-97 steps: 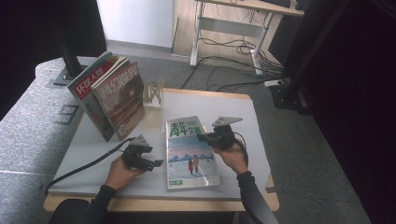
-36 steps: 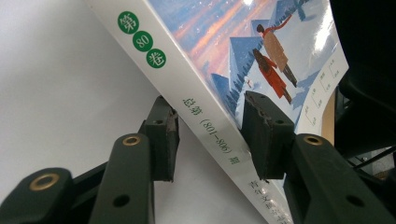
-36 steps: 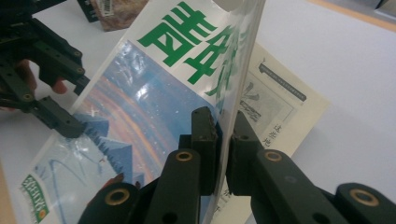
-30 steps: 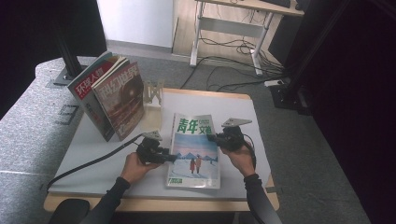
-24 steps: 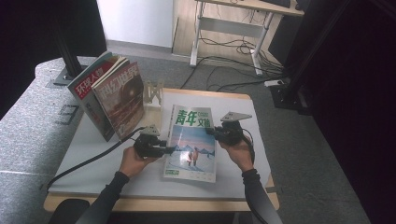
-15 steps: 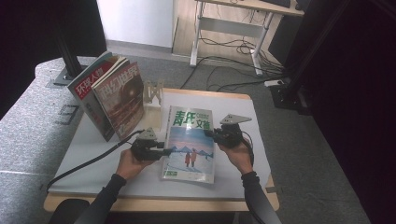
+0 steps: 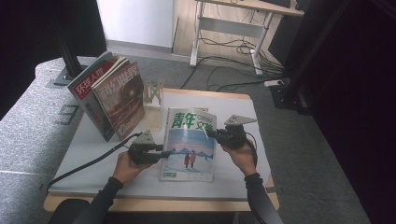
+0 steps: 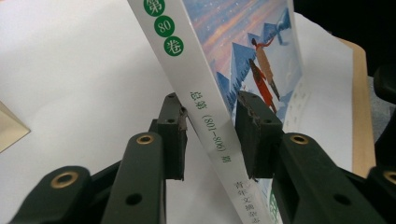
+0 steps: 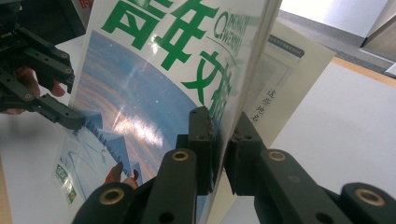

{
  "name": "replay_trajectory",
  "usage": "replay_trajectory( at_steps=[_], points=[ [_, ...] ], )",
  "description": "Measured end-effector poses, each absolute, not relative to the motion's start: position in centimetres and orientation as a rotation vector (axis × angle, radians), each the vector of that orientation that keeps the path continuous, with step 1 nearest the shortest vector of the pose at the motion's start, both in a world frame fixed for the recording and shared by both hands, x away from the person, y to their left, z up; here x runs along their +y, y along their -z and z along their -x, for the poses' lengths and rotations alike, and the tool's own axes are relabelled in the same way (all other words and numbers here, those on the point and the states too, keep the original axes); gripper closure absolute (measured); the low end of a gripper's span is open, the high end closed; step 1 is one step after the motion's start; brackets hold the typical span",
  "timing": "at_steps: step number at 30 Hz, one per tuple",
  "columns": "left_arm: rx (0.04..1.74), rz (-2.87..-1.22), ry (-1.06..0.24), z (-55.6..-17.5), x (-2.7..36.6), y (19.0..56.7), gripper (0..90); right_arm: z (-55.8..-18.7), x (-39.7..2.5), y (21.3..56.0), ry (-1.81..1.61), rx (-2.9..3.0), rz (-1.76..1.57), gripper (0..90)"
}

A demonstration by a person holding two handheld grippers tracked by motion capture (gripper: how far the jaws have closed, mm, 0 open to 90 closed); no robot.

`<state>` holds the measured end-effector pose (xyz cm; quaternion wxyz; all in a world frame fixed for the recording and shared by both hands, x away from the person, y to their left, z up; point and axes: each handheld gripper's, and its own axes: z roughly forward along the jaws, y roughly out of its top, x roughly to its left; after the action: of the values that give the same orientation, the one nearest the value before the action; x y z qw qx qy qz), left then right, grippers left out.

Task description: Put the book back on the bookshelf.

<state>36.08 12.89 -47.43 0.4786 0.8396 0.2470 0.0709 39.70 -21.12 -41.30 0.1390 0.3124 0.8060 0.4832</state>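
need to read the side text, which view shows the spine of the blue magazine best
The left gripper view: the white spine runs close up between the left gripper, its print legible. The high view shows the magazine whole but the spine as a thin edge. The right gripper view shows the cover, held at the opposite edge.

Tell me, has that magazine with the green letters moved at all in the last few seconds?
Yes. The magazine lay flat near the table's front edge; now its top is tipped up and it sits farther back, nearer the wooden stand, held by the left gripper and right gripper.
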Motion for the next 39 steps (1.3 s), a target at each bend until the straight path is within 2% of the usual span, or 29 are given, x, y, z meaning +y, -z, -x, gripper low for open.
replay_trajectory(
  at_steps=[9,24,31,34,39],
  points=[
    [0.582,-2.039,-0.155,-35.7,13.7,47.4,66.5,-39.6,-21.0,41.2,-1.411,2.337,-0.883,77.4],
    [0.515,-2.027,-0.158,-33.7,14.6,46.9,70.2,-39.3,-21.1,41.1,-1.433,2.338,-0.847,66.0],
    [0.486,-2.024,-0.163,-33.0,14.8,46.9,71.3,-39.1,-21.2,40.9,-1.424,2.340,-0.825,54.4],
    [0.486,-2.026,-0.159,-33.0,14.9,46.9,71.3,-39.2,-21.2,41.2,-1.416,2.361,-0.840,44.0],
    [0.471,-2.020,-0.156,-32.9,15.1,47.0,71.4,-39.8,-20.8,42.3,-1.393,2.430,-0.870,34.9]
  ],
)
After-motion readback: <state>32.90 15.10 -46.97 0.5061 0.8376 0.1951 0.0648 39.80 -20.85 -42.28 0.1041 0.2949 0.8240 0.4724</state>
